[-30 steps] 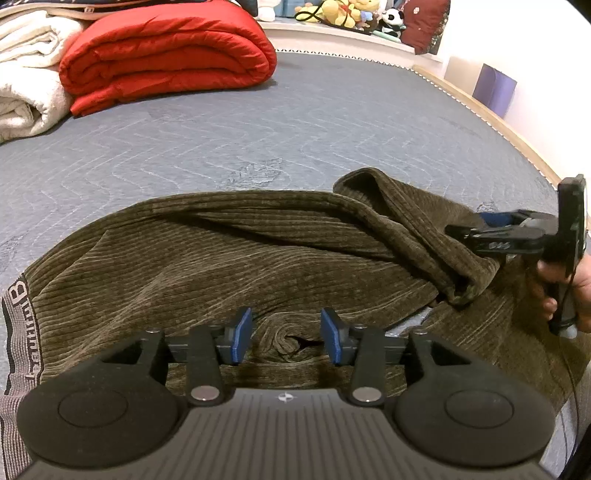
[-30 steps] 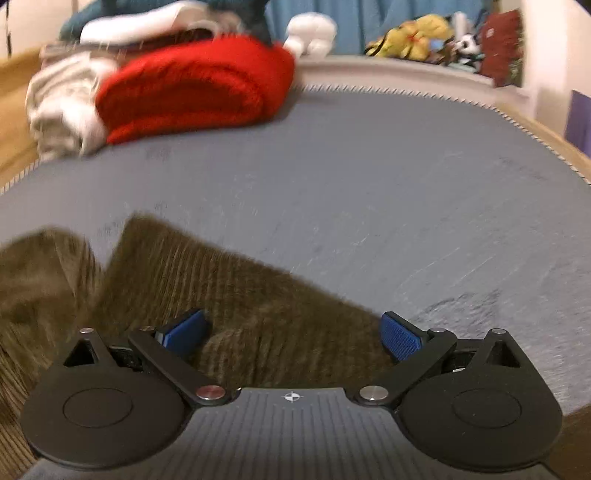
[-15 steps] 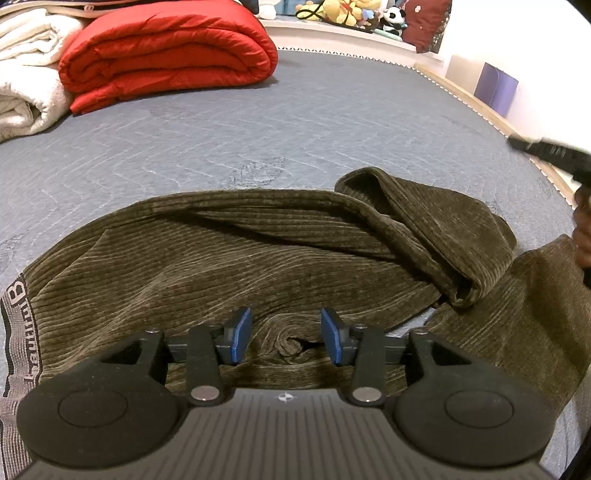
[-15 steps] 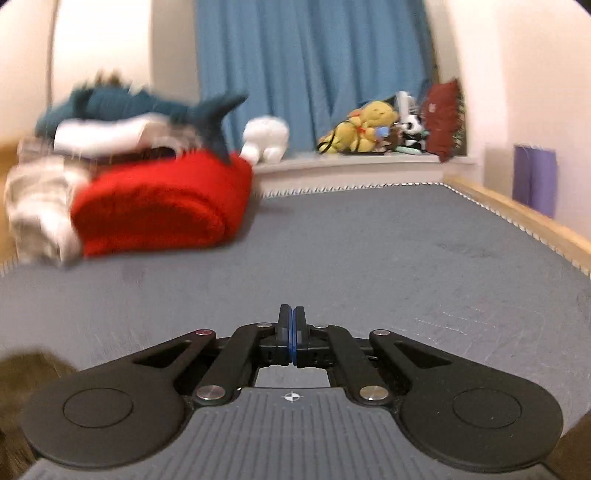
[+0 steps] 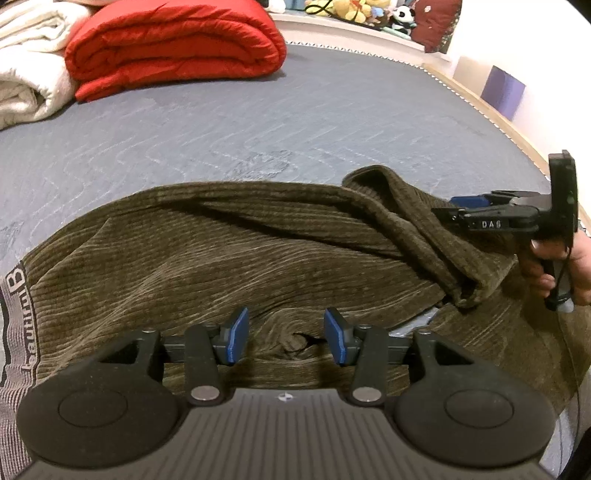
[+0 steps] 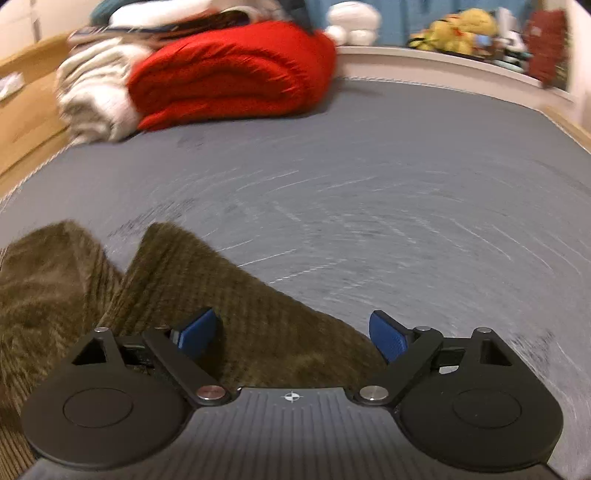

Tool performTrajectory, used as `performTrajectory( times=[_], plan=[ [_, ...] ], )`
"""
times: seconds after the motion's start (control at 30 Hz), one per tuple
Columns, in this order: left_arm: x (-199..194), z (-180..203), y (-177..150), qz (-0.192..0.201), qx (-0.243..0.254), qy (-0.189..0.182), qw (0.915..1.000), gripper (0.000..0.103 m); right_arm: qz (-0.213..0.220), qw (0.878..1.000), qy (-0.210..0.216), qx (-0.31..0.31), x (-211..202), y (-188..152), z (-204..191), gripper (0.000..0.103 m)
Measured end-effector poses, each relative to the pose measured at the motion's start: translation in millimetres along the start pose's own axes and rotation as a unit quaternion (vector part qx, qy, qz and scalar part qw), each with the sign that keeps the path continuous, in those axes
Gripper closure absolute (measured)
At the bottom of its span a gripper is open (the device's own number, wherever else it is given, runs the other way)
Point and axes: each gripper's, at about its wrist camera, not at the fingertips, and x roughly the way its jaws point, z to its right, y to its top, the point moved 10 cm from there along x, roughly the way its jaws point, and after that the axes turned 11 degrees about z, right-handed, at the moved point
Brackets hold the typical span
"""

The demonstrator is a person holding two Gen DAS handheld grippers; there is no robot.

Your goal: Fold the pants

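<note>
Olive-brown corduroy pants lie spread across the grey mattress, waistband with lettering at the far left. One leg end is folded back in a lump at the right. My left gripper is open, low over a swirled bunch of the fabric. My right gripper is open wide over a pants leg; in the left wrist view it hovers by the folded lump, held by a hand.
A rolled red duvet and a white blanket lie at the far left of the mattress. Soft toys line the back ledge. A wooden bed edge runs along the right.
My right gripper lifted away and shut half a second ago; now it is back down over the pants leg and open wide. My left gripper has stayed put and open.
</note>
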Motion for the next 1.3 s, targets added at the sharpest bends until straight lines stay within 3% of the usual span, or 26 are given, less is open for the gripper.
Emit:
performTrajectory(
  times=[0.03,0.07,0.1,0.2,0.33,0.4,0.47,0.57,0.63,0.7,0.77,0.83,0.93,0.97,1.03,1.17,1.23,1.3],
  plan=[
    [0.9,-2.9,0.4,0.000,-0.002,0.002,1.0000,0.053,-0.004,1.000,0.009,-0.018,0.4,-2.2,-5.1,0.061],
    [1.5,-6.0,0.9,-0.001,-0.006,0.003,1.0000,0.053,-0.009,0.999,0.014,-0.035,-0.1,-5.7,-9.0,0.081],
    [2.6,-8.6,1.8,-0.001,-0.010,0.004,0.9999,0.053,-0.014,0.999,0.015,-0.044,-4.2,-8.0,-10.9,0.094],
    [5.0,-12.1,5.4,0.000,-0.016,0.003,0.9999,0.053,0.012,0.998,0.032,-0.053,-21.6,6.6,-13.9,0.098],
    [8.1,-12.2,8.6,0.001,-0.022,-0.002,0.9998,0.053,0.114,0.993,0.031,0.008,-78.0,58.9,1.3,0.102],
    [9.1,-12.0,8.9,0.001,-0.026,-0.004,0.9997,0.053,0.169,0.985,0.010,0.026,-109.1,83.3,6.9,0.103],
    [10.4,-11.5,9.6,0.001,-0.028,-0.005,0.9996,0.053,0.225,0.971,-0.054,0.059,-138.0,101.6,23.1,0.103],
    [12.1,-10.0,10.6,0.002,-0.030,-0.008,0.9995,0.053,0.284,0.929,-0.185,0.147,-181.5,103.9,62.7,0.102],
    [13.6,-8.7,11.2,0.001,-0.031,-0.010,0.9995,0.053,0.261,0.906,-0.269,0.196,-190.4,82.0,88.7,0.102],
    [15.1,-6.9,10.6,0.000,-0.031,-0.013,0.9994,0.053,0.220,0.893,-0.316,0.236,-185.5,53.4,108.9,0.096],
    [16.0,-5.0,10.9,0.000,-0.030,-0.015,0.9994,0.053,0.190,0.888,-0.316,0.275,-176.8,30.8,129.0,0.087],
    [15.8,-3.3,11.4,0.000,-0.031,-0.017,0.9994,0.053,0.188,0.871,-0.327,0.315,-179.4,15.5,151.5,0.057],
    [16.2,-3.2,11.6,0.001,-0.031,-0.017,0.9994,0.052,0.202,0.837,-0.369,0.350,-195.7,-5.2,191.0,0.052],
    [16.8,-3.6,11.2,0.000,-0.031,-0.017,0.9994,0.052,0.198,0.832,-0.370,0.363,-194.7,-13.0,199.7,0.052],
    [18.7,-3.9,10.5,-0.002,-0.031,-0.015,0.9994,0.051,0.173,0.832,-0.344,0.398,-177.4,-32.1,213.1,0.051],
    [21.5,-2.8,9.9,-0.005,-0.029,-0.011,0.9995,0.051,0.118,0.853,-0.257,0.438,-130.0,-66.0,210.2,0.052],
    [22.1,-2.2,9.5,-0.006,-0.027,-0.009,0.9996,0.051,0.111,0.856,-0.255,0.435,-117.5,-70.2,204.8,0.051],
    [21.7,-2.2,10.3,-0.005,-0.027,-0.009,0.9996,0.051,0.107,0.869,-0.257,0.409,-112.8,-59.2,193.6,0.049]
  ],
)
